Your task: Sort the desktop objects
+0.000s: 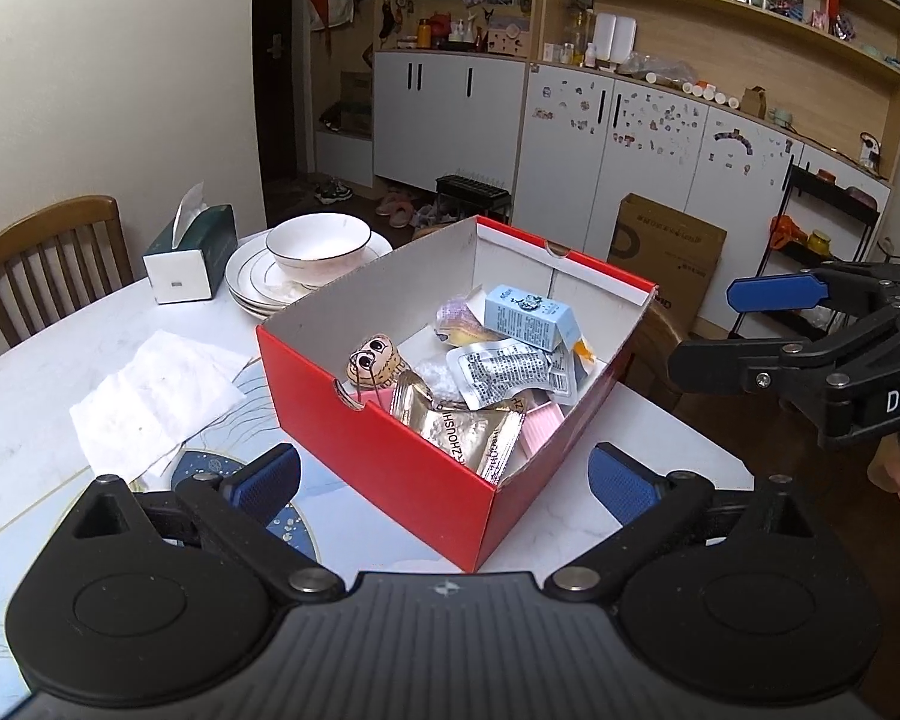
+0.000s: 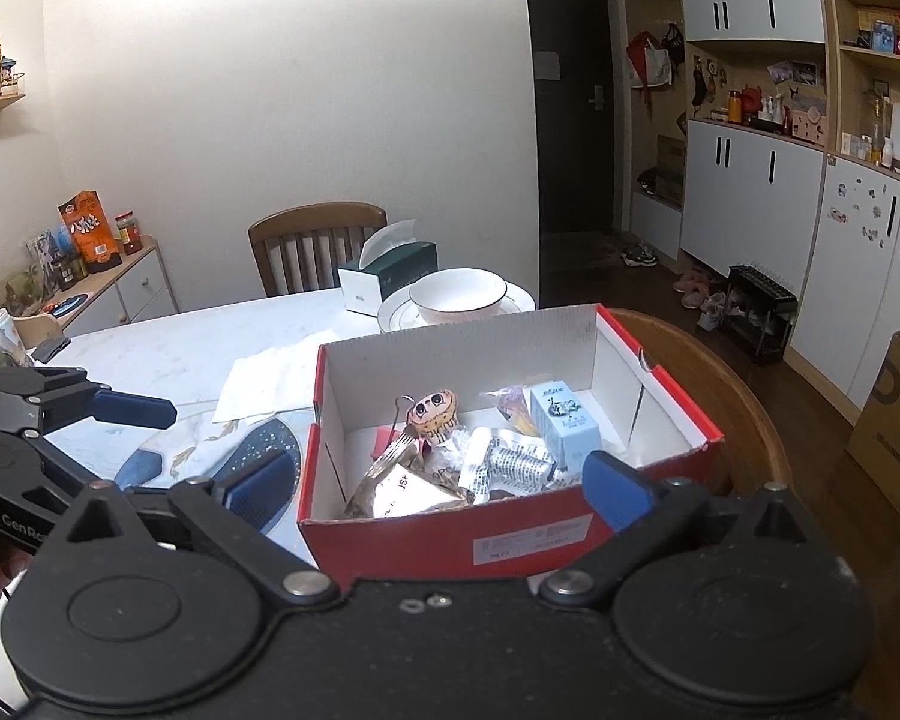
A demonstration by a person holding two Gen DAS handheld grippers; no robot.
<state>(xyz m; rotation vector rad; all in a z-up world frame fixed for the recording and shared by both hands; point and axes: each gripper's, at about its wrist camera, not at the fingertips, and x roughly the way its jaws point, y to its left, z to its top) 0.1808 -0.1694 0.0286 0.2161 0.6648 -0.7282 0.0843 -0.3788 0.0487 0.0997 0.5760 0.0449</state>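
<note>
Through the left wrist camera I see my left gripper (image 1: 444,477) spread wide and empty, just short of the red box (image 1: 390,456), whose long axis runs away toward the upper right. From the right wrist camera, my right gripper (image 2: 441,489) is equally spread, empty, at the red box's near short wall, long axis running away; a blue carton (image 2: 564,423) lies inside.
</note>
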